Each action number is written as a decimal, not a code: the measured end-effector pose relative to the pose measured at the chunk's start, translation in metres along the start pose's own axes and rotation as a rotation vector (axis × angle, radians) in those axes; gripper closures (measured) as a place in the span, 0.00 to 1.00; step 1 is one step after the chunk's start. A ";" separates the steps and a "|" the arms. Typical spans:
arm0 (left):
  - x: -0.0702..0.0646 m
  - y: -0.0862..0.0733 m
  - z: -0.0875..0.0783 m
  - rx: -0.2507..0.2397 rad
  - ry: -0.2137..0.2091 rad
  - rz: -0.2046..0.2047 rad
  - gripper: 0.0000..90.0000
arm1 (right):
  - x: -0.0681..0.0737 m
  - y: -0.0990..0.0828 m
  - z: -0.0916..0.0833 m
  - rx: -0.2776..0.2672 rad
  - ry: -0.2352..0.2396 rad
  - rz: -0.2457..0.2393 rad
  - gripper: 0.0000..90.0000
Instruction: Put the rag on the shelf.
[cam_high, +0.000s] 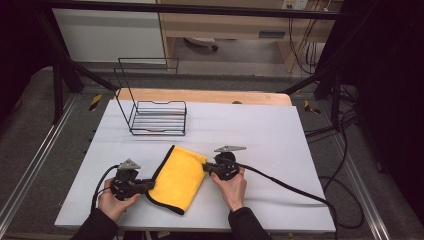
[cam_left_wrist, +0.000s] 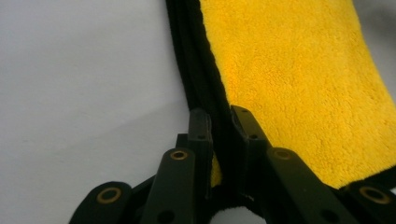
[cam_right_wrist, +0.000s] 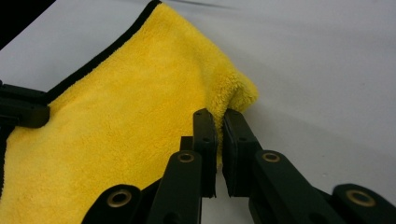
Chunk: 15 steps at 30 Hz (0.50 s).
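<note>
A folded yellow cloth (cam_high: 180, 177) with black trim lies on the white table (cam_high: 265, 130), between my two hands. My left gripper (cam_high: 150, 186) is shut on the cloth's black-trimmed left edge near its front corner; in the left gripper view the jaws (cam_left_wrist: 222, 116) pinch that dark hem beside the yellow pile (cam_left_wrist: 299, 84). On the opposite side my right gripper (cam_high: 205, 167) is shut on the folded right edge near the far corner. Seen from the right gripper view, the jaws (cam_right_wrist: 217, 116) clamp the fold of the cloth (cam_right_wrist: 130, 116).
A black wire rack (cam_high: 159, 117) with a tall back frame stands at the table's far left. A black cable (cam_high: 290, 187) trails from the right gripper across the table toward the right edge. A wooden board (cam_high: 205, 95) borders the far side.
</note>
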<state>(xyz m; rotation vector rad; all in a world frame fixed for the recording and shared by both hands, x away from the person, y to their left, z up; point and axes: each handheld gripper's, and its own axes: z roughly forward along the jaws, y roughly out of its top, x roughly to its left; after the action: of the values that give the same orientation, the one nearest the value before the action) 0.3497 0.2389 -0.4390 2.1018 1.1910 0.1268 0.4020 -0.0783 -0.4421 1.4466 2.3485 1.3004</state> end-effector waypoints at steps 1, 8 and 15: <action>-0.003 -0.001 0.000 0.002 -0.010 -0.004 0.88 | -0.001 0.002 -0.001 0.008 0.002 -0.003 0.94; -0.023 -0.003 0.005 -0.006 -0.038 -0.033 0.87 | -0.014 0.015 0.000 0.016 -0.009 -0.104 0.94; -0.036 -0.005 0.011 -0.038 0.007 0.006 0.85 | -0.018 0.018 0.015 0.023 -0.036 -0.229 0.93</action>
<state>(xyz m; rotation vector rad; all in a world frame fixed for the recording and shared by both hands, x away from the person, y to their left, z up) 0.3297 0.2069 -0.4414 2.0734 1.1775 0.1592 0.4317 -0.0792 -0.4449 1.1532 2.4268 1.1823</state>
